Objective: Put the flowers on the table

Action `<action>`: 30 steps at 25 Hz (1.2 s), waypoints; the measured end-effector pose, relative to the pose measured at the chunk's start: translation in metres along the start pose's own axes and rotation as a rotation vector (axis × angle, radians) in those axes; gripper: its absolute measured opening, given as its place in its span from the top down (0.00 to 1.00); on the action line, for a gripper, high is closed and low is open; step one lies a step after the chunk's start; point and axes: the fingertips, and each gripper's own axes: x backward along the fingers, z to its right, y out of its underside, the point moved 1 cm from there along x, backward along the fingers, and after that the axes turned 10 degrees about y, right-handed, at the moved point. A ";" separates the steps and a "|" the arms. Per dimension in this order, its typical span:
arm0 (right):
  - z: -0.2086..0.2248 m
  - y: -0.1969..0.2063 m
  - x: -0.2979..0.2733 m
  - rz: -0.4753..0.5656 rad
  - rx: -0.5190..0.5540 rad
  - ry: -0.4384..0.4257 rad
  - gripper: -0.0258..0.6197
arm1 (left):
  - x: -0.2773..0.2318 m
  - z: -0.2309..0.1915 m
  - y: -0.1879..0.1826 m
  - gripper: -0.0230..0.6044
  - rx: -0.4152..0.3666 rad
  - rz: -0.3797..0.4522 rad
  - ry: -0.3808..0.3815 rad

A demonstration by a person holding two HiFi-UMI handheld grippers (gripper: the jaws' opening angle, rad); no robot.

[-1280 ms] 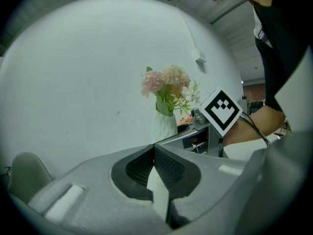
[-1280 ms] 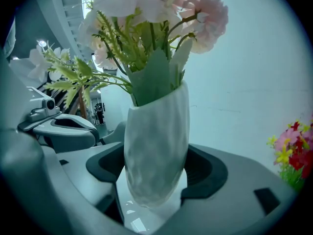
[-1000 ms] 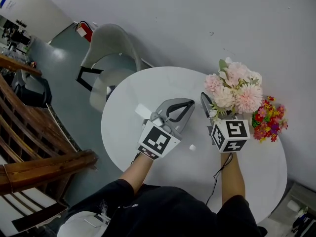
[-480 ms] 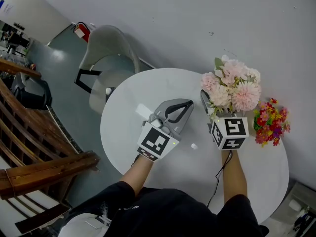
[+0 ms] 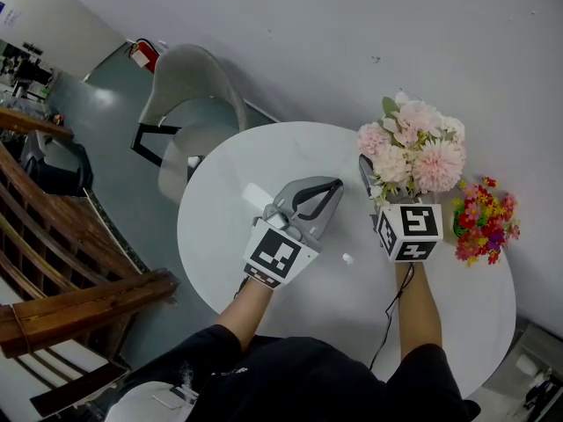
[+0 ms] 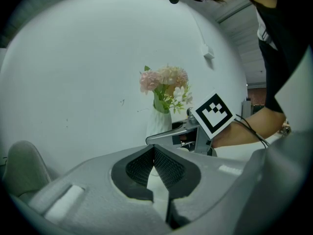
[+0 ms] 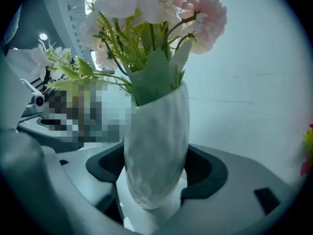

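Flowers (image 5: 413,148): pale pink blooms with green leaves, in 1 white textured vase (image 7: 156,146). Right gripper (image 5: 378,190) is clamped on the vase body, over the far side of the table (image 5: 255,161). Left gripper (image 5: 332,185) sits just beside it, jaws pressed together, nothing between them.

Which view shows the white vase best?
Right gripper view: the white vase fills it, clamped by the right gripper. Left gripper view shows it small; head view mostly hides it under the pink flowers.
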 end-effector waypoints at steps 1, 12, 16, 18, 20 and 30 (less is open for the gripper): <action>-0.001 -0.003 -0.004 0.002 0.004 0.002 0.39 | 0.001 -0.004 -0.001 0.97 0.002 0.000 -0.002; 0.001 -0.012 -0.018 0.010 0.032 0.006 0.39 | 0.003 -0.013 -0.005 0.97 0.007 -0.004 -0.010; -0.001 -0.011 -0.017 0.011 0.046 0.000 0.39 | 0.004 -0.013 -0.004 0.97 0.007 -0.006 -0.013; -0.003 -0.011 -0.017 0.009 0.063 -0.004 0.39 | 0.005 -0.013 -0.005 0.97 0.006 -0.006 -0.014; -0.005 -0.011 -0.016 0.007 0.082 -0.003 0.39 | 0.006 -0.014 -0.006 0.97 0.005 -0.005 -0.017; -0.006 -0.012 -0.015 0.010 0.083 0.017 0.39 | 0.013 -0.015 -0.006 0.97 0.012 -0.006 -0.029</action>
